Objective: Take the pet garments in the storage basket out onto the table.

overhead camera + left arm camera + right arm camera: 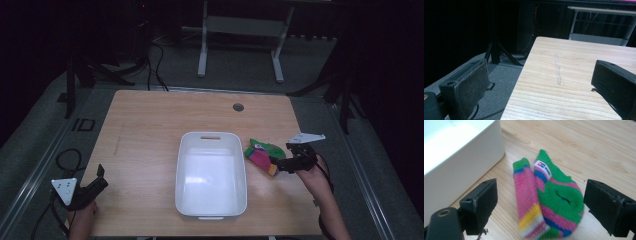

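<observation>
Table: a light wooden top [145, 130] with a small round grommet hole [238, 107] near its far edge; a pale streak [557, 70] runs along the grain in the left gripper view.

Bin: a white plastic tub [185, 200] stands at the middle of the table, long side running away from the person, a handle slot in its far rim.

Sock: a striped knit sock [261, 155] (green, pink, blue, yellow and white bands, a small white label near the cuff) lies flat on the wood just right of the bin's far right corner, apart from the wall. It is folded double, so two layers lie side by side.

Right gripper: the right gripper [281, 161] sits low at the sock's right end, held by the person's right hand [314, 176]. In the right gripper view its jaws stand spread wide, one on each side of the sock [549, 200], neither pad touching the fabric.

Left gripper: the left gripper [101, 178] rests at the table's near left corner, well apart from bin and sock. Its jaws are spread too, one over the wood, the other past the table edge above the grey floor [499, 82].
</observation>
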